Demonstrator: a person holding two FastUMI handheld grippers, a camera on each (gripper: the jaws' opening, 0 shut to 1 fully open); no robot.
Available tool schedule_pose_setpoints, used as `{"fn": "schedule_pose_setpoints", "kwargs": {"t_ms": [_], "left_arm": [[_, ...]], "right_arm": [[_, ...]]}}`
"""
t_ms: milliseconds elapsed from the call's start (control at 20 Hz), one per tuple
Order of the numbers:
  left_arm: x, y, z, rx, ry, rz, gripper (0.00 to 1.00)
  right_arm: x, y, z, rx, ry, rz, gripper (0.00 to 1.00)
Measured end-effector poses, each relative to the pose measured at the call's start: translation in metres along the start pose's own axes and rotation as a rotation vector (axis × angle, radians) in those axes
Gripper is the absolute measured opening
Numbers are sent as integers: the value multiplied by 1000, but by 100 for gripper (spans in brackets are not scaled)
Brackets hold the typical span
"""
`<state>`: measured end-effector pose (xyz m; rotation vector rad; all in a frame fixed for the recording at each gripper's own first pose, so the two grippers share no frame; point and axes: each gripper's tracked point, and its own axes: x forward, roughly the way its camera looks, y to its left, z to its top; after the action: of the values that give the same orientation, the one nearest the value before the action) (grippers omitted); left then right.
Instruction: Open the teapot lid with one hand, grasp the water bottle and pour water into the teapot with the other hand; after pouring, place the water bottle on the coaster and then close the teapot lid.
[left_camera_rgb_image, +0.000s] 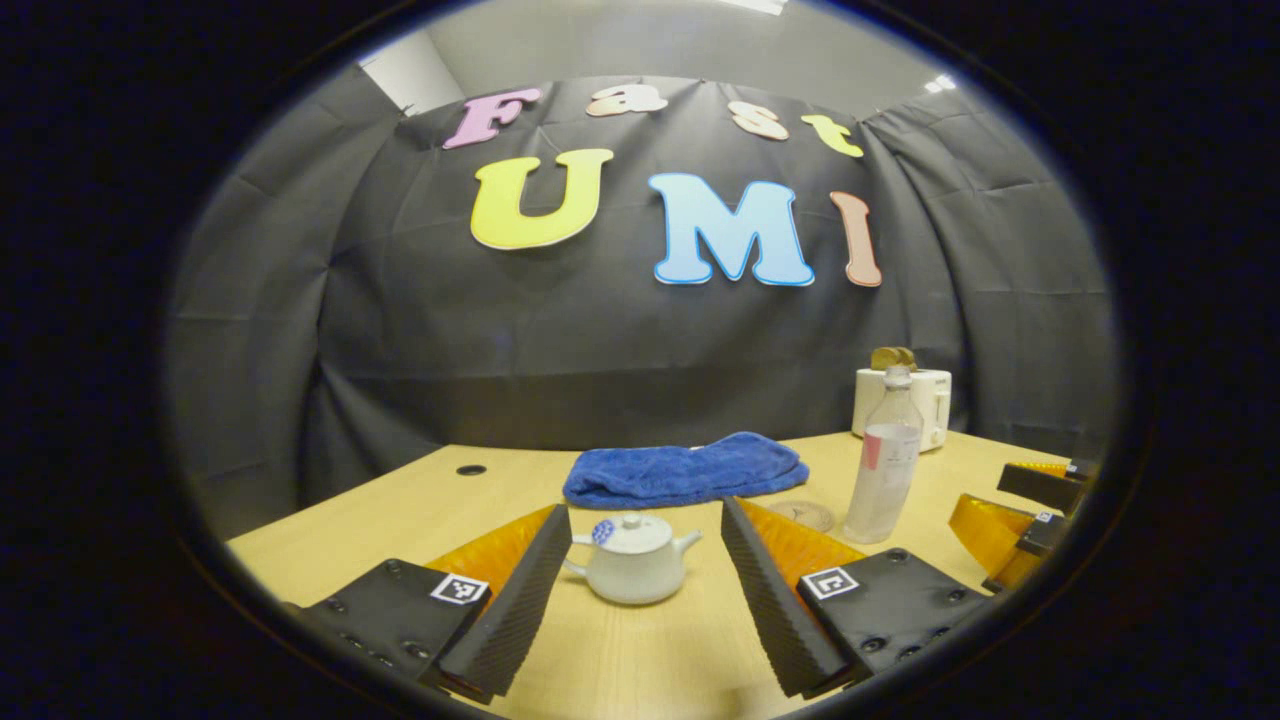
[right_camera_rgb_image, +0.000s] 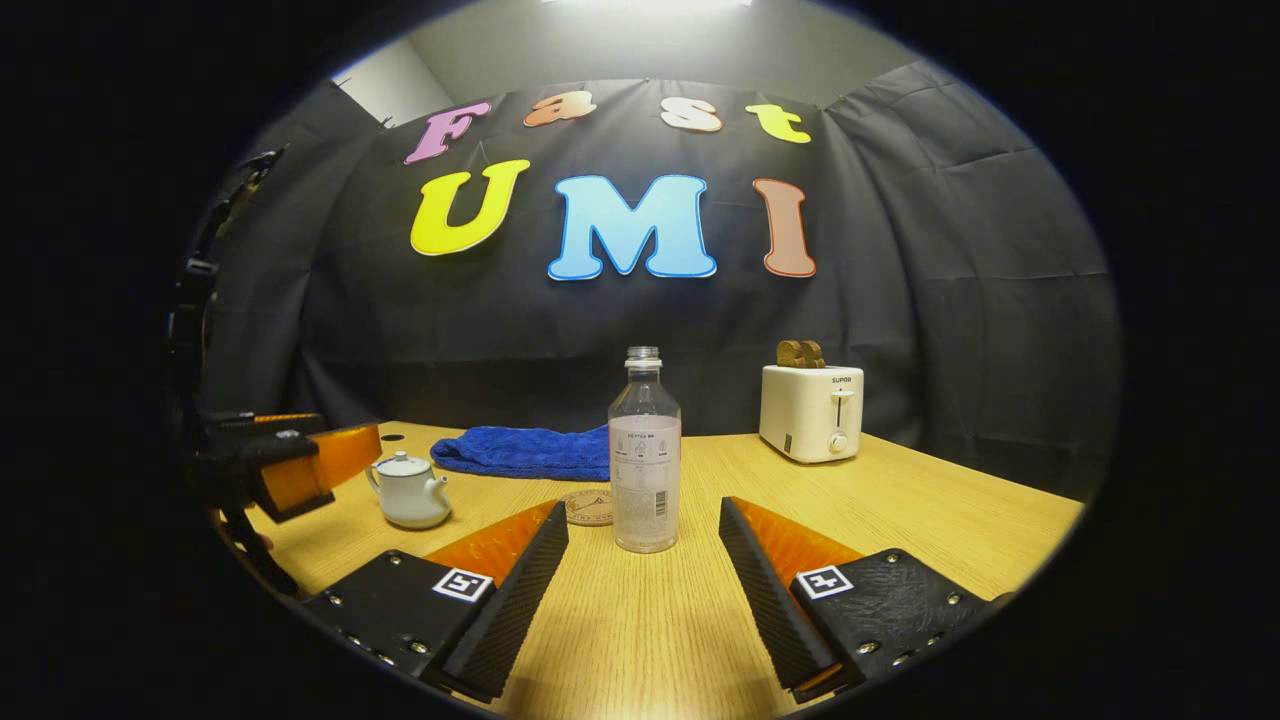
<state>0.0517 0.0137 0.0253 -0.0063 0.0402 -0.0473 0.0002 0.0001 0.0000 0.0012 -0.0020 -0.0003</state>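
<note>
Teapot (left_camera_rgb_image: 633, 565) lid (left_camera_rgb_image: 628, 530) sits closed, bottle (right_camera_rgb_image: 645, 460) stands untouched on the worktop (right_camera_rgb_image: 640, 620); both grippers' jaws are spread and empty, so every step remains

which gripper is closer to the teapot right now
Left. The left gripper is open, the teapot just ahead between its fingers; the right gripper faces the water bottle, off to the side.

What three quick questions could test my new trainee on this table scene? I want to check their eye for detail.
1. True or false: the teapot has its lid on.
2. What lies behind the bottle: A) towel, B) coaster, C) spoon?
3. Which claw faces the bottle?

Key:
1. True.
2. B, the coaster, partly hidden.
3. The right claw, open; the left claw, open, faces the teapot.
</note>
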Motion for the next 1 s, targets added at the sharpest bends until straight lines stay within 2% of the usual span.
{"fn": "schedule_pose_setpoints", "kwargs": {"t_ms": [250, 800, 900, 1000], "left_arm": [[30, 8, 4, -15, 20, -5, 100], [75, 11, -28, -8, 146, -28, 100], [79, 15, -34, 9, 166, -22, 96], [83, 14, -37, 19, 181, -24, 84]], "right_arm": [[0, 0, 0, 0, 0, 0, 95], [0, 0, 0, 1, -1, -1, 94], [0, 0, 0, 1, 0, -1, 94], [0, 0, 0, 1, -1, -1, 95]]}}
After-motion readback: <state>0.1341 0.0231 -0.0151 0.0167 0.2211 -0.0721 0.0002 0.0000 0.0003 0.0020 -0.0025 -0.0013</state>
